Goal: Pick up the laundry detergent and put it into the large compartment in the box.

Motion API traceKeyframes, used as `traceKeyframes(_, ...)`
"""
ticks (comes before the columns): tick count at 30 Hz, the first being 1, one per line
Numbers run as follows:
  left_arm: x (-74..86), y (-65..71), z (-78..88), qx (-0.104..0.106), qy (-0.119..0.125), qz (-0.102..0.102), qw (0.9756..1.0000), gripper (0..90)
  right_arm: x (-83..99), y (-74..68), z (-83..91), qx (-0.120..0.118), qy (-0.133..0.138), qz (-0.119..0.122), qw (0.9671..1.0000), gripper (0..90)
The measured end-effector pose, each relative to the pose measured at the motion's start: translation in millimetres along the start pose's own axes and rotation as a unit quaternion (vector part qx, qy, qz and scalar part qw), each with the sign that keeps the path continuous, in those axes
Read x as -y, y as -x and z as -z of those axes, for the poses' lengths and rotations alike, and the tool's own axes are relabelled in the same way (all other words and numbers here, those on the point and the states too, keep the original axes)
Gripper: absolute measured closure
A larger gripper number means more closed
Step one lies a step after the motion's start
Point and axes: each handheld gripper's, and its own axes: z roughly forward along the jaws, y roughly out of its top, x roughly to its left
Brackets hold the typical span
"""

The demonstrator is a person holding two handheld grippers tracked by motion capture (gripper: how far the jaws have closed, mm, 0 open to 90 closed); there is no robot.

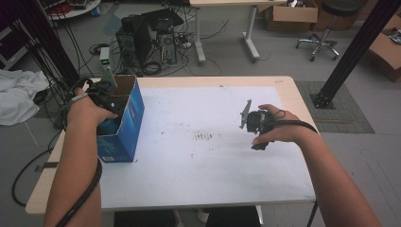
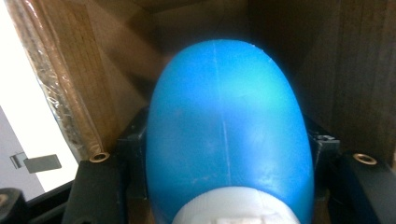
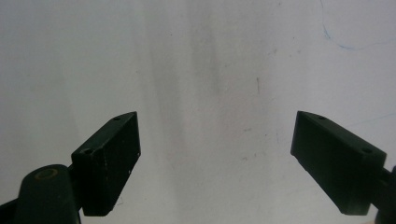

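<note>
White worktop point(image 1: 203, 165): at 9 o'clock, left gripper point(image 1: 101, 97) is pinching a blue egg-shaped object point(image 2: 224, 135) inside the blue box point(image 1: 124, 127); right gripper point(image 3: 215, 154) is hovering, jaws spread.

A lab: computer towers point(image 1: 146, 40) amid tangled cables point(image 1: 71, 61), cardboard boxes point(image 1: 291, 13), stool point(image 1: 326, 28).

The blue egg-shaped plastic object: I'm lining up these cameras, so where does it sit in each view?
High view: blue egg-shaped plastic object at left, inside the open blue cardboard box, under the left hand.
Left gripper view: centre, between the left tool's jaws.
Right gripper view: not in it; the white table sheet lies beyond the right tool.
Shared landmark: the box's brown inner walls.
</note>
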Motion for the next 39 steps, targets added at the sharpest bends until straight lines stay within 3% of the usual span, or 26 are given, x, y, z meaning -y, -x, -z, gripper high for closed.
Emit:
traceKeyframes(11,0.6,3.1,7.7,0.003,-0.001,0.002,1.0000,32.9,-2.1,0.0,-2.5,0.001,-0.001,0.001,1.0000,15.9)
traceKeyframes(19,1.4,6.5,12.5,-0.007,0.003,-0.001,1.0000,30.8,-3.8,-1.1,-3.2,0.002,0.000,0.004,1.0000,15.9)
traceKeyframes(23,2.8,7.0,15.5,0.007,-0.005,0.004,1.0000,31.1,-3.5,-1.2,-2.2,0.003,0.001,0.004,1.0000,15.9)
traceKeyframes(33,6.2,13.2,31.2,-0.017,0.007,-0.009,0.9998,26.0,-4.1,0.4,-2.1,0.004,0.004,0.005,1.0000,15.9)
traceKeyframes(39,8.0,15.3,35.6,-0.020,0.009,-0.009,0.9997,23.5,-5.9,-0.8,-2.3,0.006,0.007,0.004,1.0000,15.9)
